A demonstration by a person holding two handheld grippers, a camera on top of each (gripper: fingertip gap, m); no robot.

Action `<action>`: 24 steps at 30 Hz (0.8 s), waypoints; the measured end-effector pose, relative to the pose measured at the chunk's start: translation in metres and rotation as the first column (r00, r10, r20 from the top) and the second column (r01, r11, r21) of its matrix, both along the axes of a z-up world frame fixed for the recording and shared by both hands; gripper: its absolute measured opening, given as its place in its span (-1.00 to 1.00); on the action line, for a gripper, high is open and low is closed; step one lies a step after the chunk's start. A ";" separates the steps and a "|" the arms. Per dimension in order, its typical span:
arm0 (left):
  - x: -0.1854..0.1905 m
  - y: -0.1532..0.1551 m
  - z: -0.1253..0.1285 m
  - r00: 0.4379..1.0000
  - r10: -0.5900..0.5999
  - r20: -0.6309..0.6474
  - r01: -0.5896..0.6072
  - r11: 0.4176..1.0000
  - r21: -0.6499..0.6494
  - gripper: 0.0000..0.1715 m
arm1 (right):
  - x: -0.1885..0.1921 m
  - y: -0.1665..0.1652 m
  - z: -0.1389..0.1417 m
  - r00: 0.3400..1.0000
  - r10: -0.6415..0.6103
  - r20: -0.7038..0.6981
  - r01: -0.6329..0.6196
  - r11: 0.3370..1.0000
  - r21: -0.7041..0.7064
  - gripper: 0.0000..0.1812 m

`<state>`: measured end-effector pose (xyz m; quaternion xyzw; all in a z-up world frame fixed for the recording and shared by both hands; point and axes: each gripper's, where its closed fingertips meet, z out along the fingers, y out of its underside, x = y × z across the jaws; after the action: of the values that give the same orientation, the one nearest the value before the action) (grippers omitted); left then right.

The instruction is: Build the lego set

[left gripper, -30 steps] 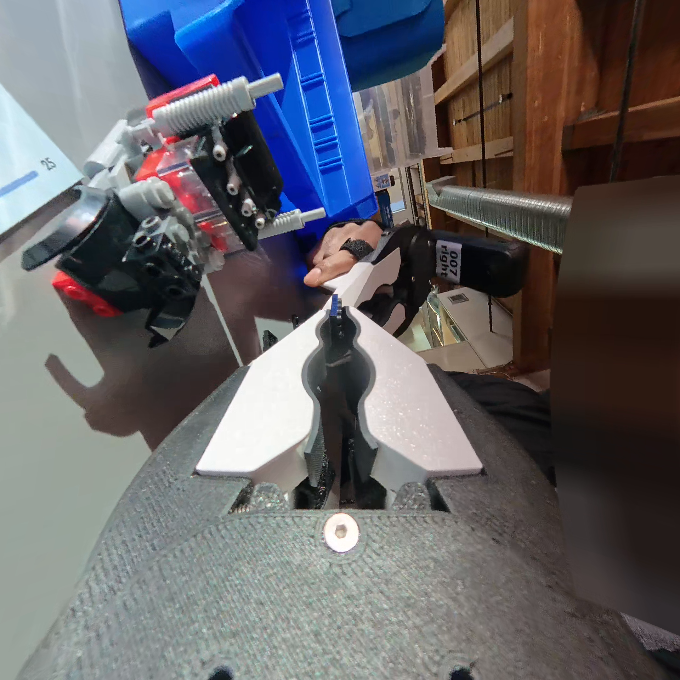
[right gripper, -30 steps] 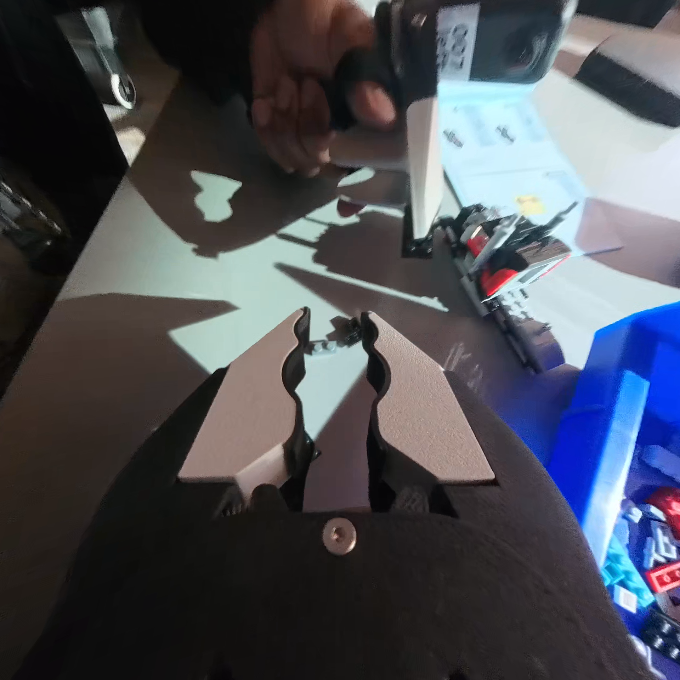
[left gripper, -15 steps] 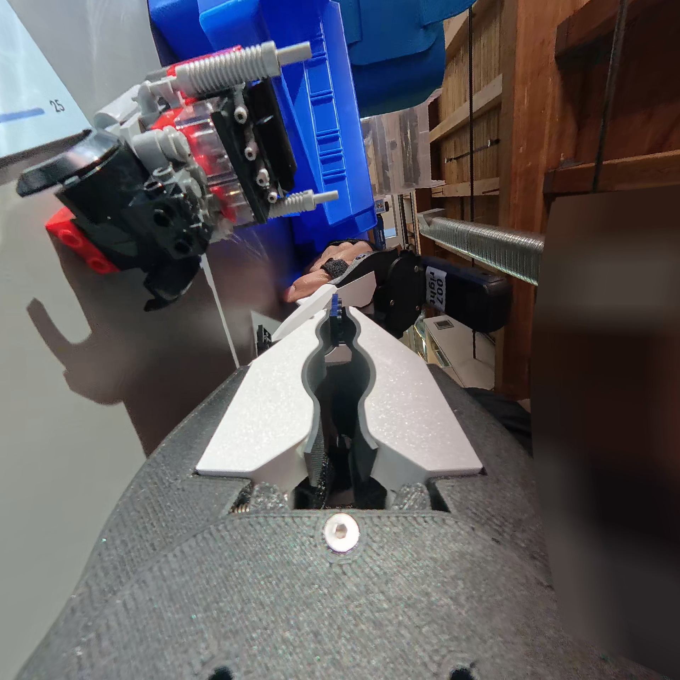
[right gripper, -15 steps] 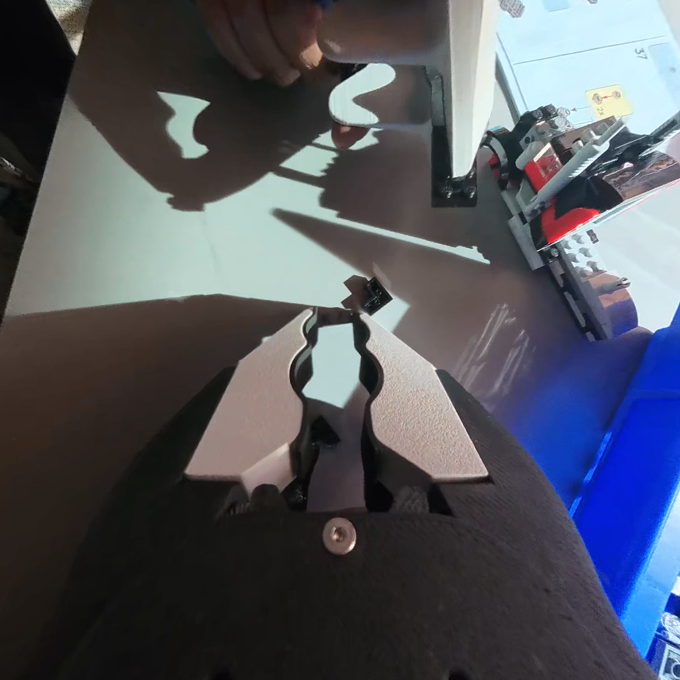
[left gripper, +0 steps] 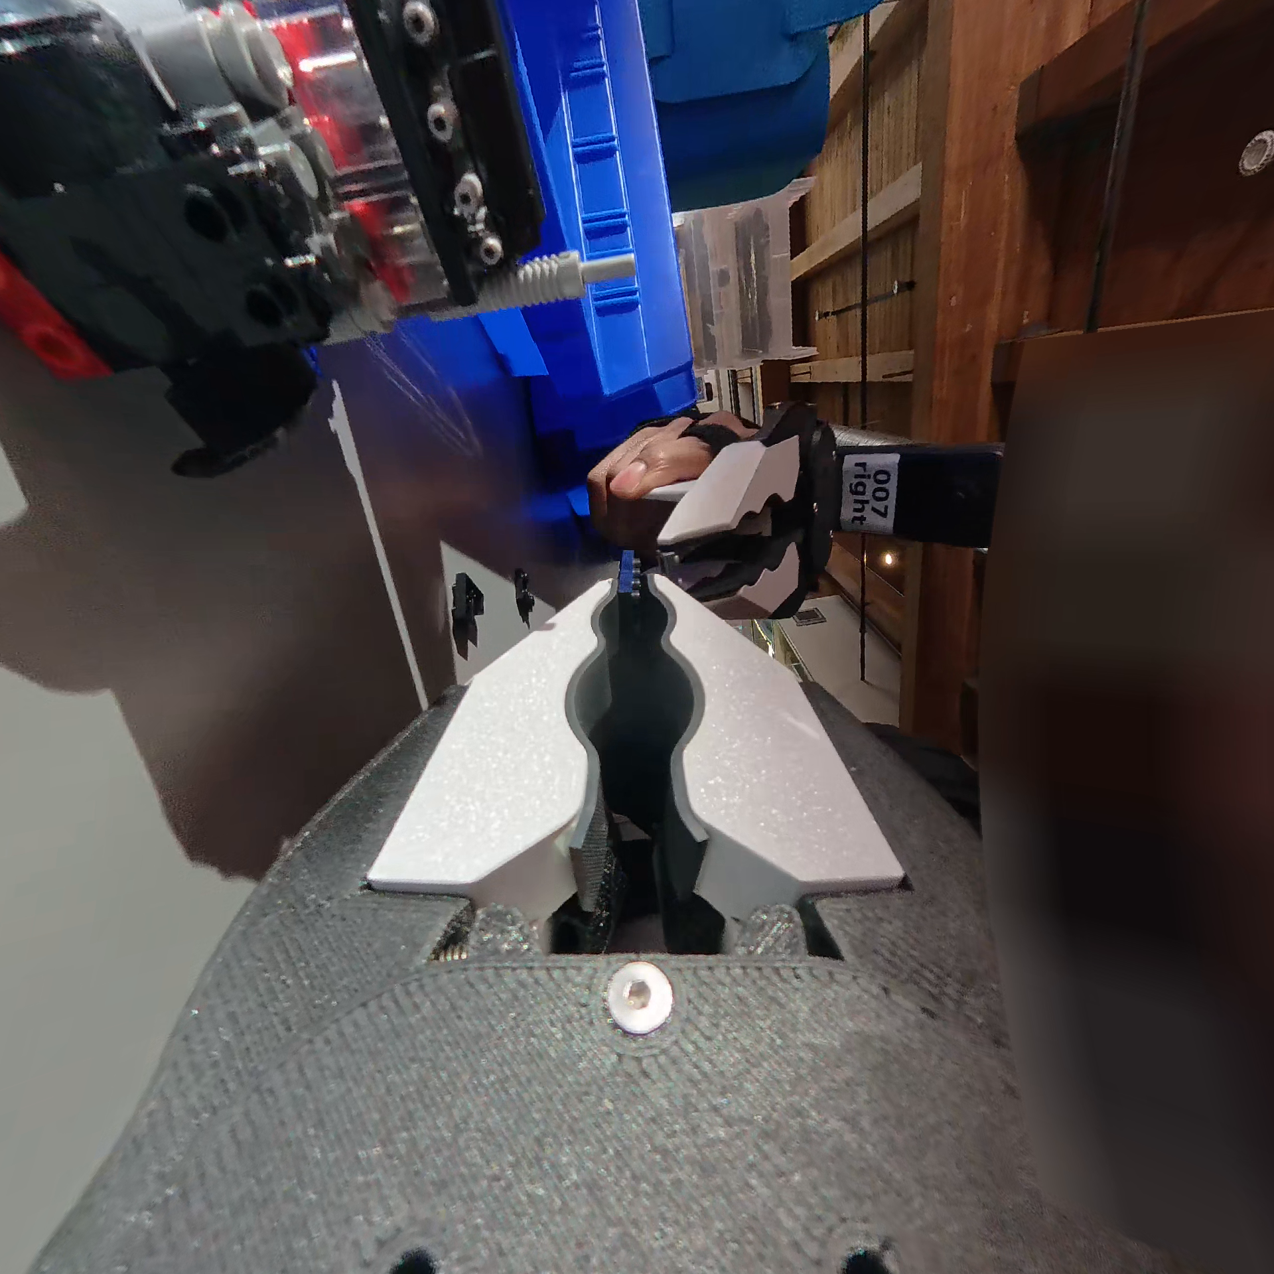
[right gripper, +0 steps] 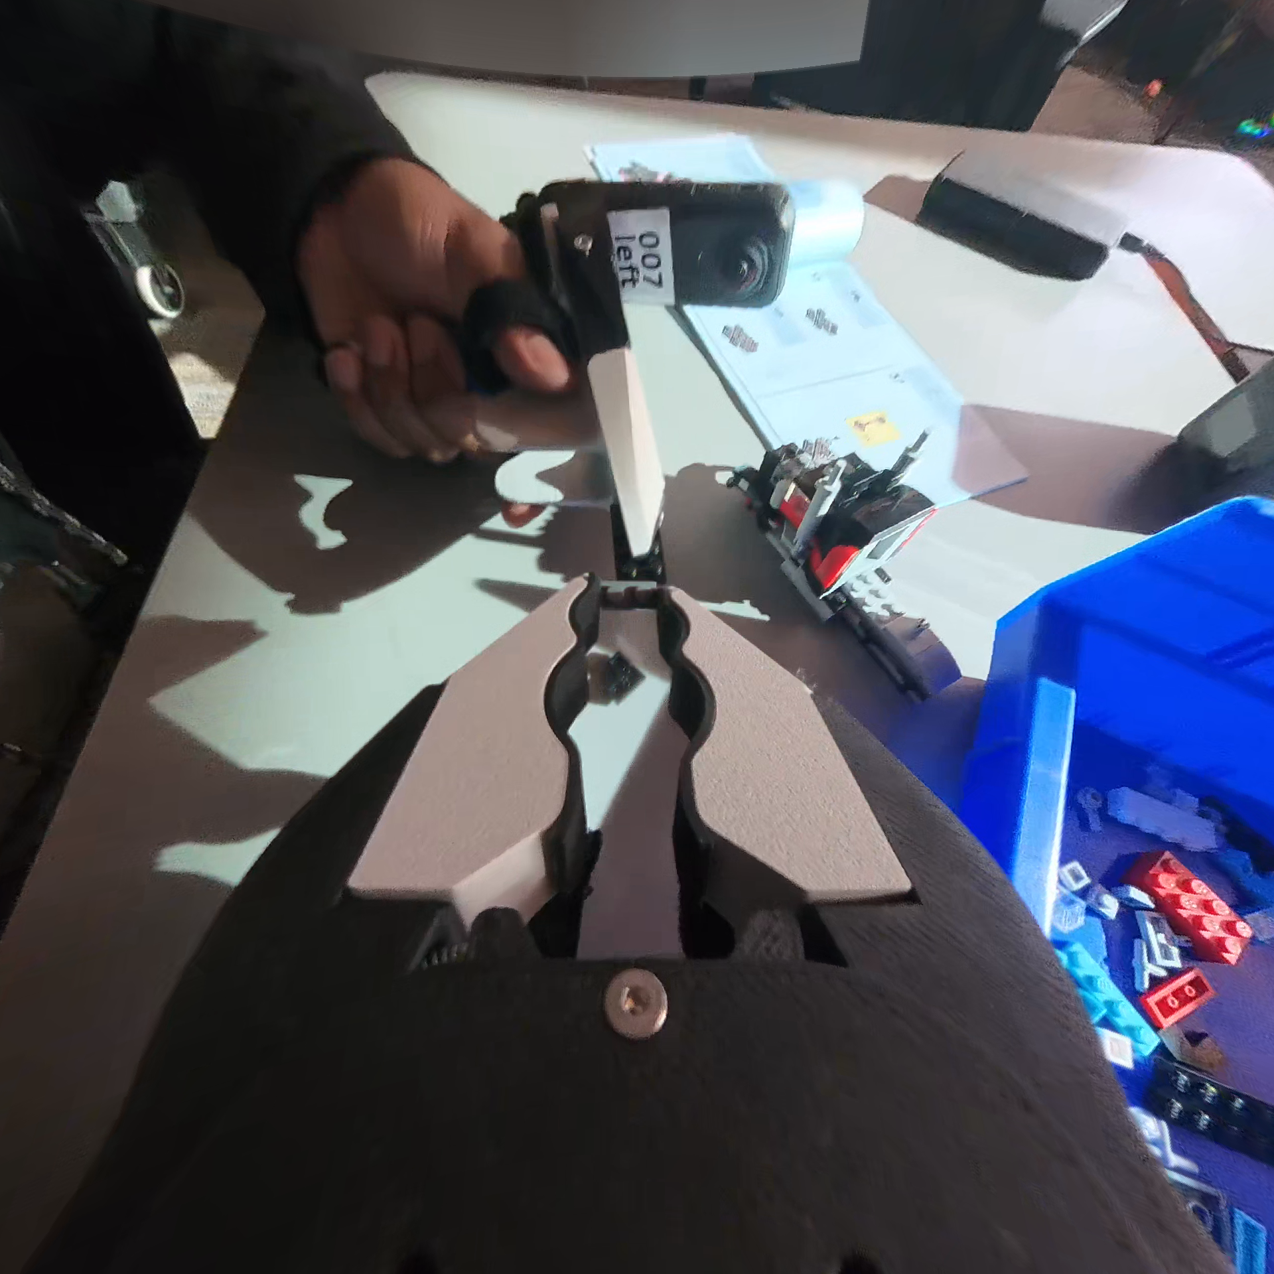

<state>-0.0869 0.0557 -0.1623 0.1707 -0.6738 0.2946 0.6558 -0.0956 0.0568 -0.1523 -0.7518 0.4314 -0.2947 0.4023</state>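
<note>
My left gripper (left gripper: 631, 584) is shut on a thin black and blue lego piece (left gripper: 629, 575) that sticks out of its tips. In the right wrist view it (right gripper: 640, 551) points down with the black piece (right gripper: 638, 569) at its tip. My right gripper (right gripper: 627, 594) is shut on a small light grey piece (right gripper: 626, 593), held right in front of the left gripper's piece, almost touching. The right gripper also shows in the left wrist view (left gripper: 696, 551). The part-built red, black and grey lego model (right gripper: 841, 531) lies on the table to the right, also in the left wrist view (left gripper: 276, 172).
A blue bin (right gripper: 1034, 758) with several loose bricks stands at the right. An open instruction booklet (right gripper: 827, 358) lies behind the model. Small black pieces (right gripper: 617, 675) (left gripper: 465, 607) lie on the grey table (right gripper: 310, 689). A person's hands hold both grippers. Left and right tips are no more than a few centimetres apart.
My right gripper closed on the small grey piece on the table and lifted it up to the left gripper's tip. The left gripper came nearer to the model, still holding its piece.
</note>
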 end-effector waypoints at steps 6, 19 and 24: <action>-0.009 0.005 0.001 0.999 -0.036 -0.012 0.036 0.999 -0.001 -0.94 | 0.004 0.005 -0.003 1.000 0.002 0.003 -0.002 1.000 -0.023 -0.81; -0.010 0.006 0.000 0.999 -0.044 -0.011 0.044 0.999 0.002 -0.93 | 0.005 0.007 -0.007 1.000 0.006 0.001 -0.006 0.999 -0.041 -0.81; -0.010 0.006 0.002 0.999 -0.041 -0.003 0.041 0.999 -0.011 -0.93 | 0.006 0.007 -0.007 1.000 0.000 0.008 0.001 0.997 -0.073 -0.81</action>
<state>-0.0973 0.0614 -0.1608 0.1539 -0.6746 0.2846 0.6635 -0.0897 0.0640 -0.1590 -0.7647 0.4191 -0.3131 0.3762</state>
